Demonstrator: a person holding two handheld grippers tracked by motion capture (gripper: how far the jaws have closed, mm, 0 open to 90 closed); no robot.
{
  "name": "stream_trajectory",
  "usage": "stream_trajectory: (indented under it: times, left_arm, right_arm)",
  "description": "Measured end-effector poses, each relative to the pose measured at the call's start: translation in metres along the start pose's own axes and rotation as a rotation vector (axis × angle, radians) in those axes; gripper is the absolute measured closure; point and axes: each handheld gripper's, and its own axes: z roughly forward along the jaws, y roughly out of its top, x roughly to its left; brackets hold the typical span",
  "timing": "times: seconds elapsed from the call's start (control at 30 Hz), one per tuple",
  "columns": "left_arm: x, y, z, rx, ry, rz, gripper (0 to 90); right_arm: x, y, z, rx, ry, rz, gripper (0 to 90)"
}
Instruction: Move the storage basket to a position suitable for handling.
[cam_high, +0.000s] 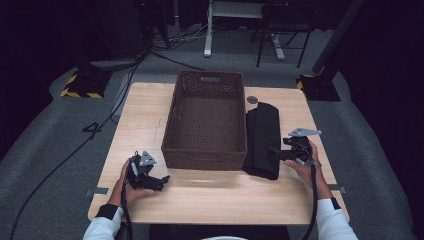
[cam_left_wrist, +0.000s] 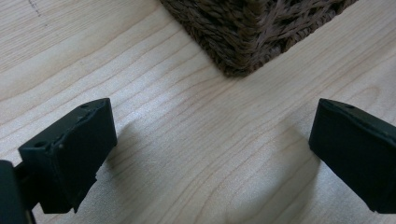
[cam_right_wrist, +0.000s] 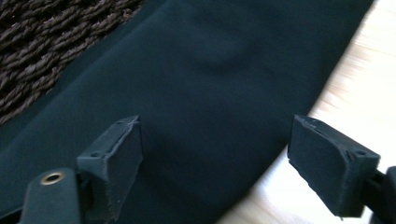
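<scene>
A dark brown wicker basket (cam_high: 206, 150) stands empty in the middle of the wooden table (cam_high: 215, 195). A folded black cloth (cam_high: 261, 137) lies along the basket's right side. My right gripper (cam_high: 274, 151) is open at the cloth's right edge, jaws pointing left at it. In the right gripper view the black cloth (cam_right_wrist: 205, 88) spreads under and between the jaws, with the basket's weave (cam_right_wrist: 51, 42) at upper left. My left gripper (cam_high: 162, 181) rests open near the basket's front left corner (cam_left_wrist: 247, 32), with bare wood between its jaws.
A small grey disc (cam_high: 252, 100) lies on the table behind the cloth. Cables (cam_high: 75, 145) run over the grey floor to the left. A white desk frame (cam_high: 210, 30) and a black chair (cam_high: 282, 30) stand beyond the table.
</scene>
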Motion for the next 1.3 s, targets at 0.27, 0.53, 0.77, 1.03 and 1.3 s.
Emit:
stream_trajectory:
  times: [0.27, 0.53, 0.77, 1.03, 1.3]
  left_arm:
    - [-0.001, 0.001, 0.0, 0.002, 0.003, -0.005, 0.6]
    - [-0.008, 0.006, -0.017, -0.054, -0.022, 0.027, 12.9]
    - [-0.025, 0.024, -0.048, -0.17, -0.014, 0.097, 15.4]
    - [-0.056, 0.057, -0.063, -0.211, 0.046, 0.164, 11.4]
    - [-0.05, 0.057, -0.074, -0.249, 0.062, 0.118, 17.0]
  right_arm:
    - [0.012, 0.008, 0.029, 0.074, 0.014, -0.008, 14.3]
    - [0.009, 0.004, 0.037, 0.112, -0.008, 0.053, 1.0]
    - [0.004, 0.0, 0.04, 0.124, 0.022, 0.087, 0.4]
    - [0.004, 0.0, 0.04, 0.134, 0.024, 0.077, 0.5]
    - [0.004, -0.001, 0.039, 0.136, 0.028, 0.078, 0.5]
